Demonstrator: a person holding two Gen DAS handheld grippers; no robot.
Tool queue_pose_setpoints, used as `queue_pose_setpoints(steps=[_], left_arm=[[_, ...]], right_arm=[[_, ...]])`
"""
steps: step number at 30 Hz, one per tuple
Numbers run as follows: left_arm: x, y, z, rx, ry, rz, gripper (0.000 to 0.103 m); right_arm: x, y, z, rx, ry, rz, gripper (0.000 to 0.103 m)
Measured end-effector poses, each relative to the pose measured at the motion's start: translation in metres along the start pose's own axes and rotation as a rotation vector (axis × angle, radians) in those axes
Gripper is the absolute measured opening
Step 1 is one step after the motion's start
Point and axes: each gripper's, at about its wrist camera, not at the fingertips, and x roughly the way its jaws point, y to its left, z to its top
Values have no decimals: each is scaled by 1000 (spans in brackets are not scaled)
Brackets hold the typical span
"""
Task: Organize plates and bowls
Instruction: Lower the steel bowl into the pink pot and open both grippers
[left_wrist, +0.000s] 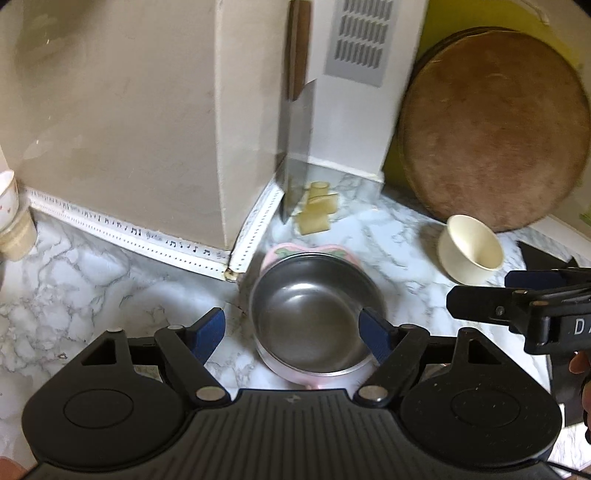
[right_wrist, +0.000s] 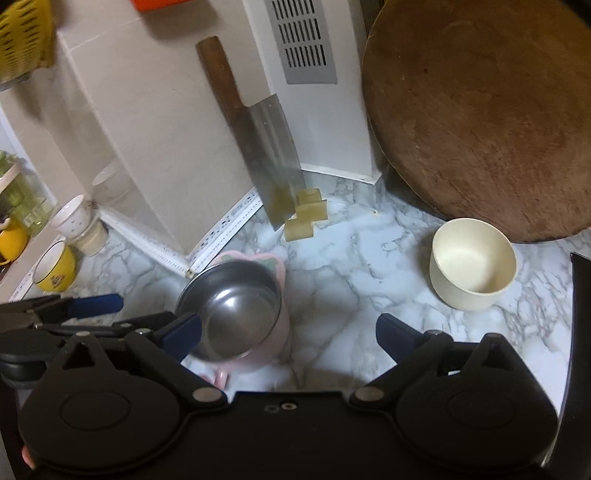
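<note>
Marble counter (right_wrist: 351, 251); cleaver (right_wrist: 273, 147) leaning against wall.

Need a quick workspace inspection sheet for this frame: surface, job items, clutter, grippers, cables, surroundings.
Surface: marble-pattern counter, dry-looking, patterned trim strip along the wall.
Job's things: steel bowl nested in a pink bowl; cream bowl upright, apart to the right.
Clutter: cleaver leaning on the wall; yellowish blocks at its tip; round wooden cutting board leaning behind the cream bowl; yellow mug and a white cup at left.
Grippers: left gripper open, steel bowl's rim between the fingers, not pressed; right gripper open, empty.
Cables: nothing seen.
Surroundings: beige wall corner, grey vent grille, yellow basket upper left.
</note>
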Motion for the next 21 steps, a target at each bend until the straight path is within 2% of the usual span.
queue_pose_setpoints(steps=[12,17,21], left_arm=[[61,7,7,-77,91,95,79],[76,9,8,-102,116,120,79],[84,12,8,-107,129,134,79]], right_arm=[[74,-6,19,36,112,-47,98],[97,-6,19,45,150,-61,92],[107,-8,19,61,176,-52,81]])
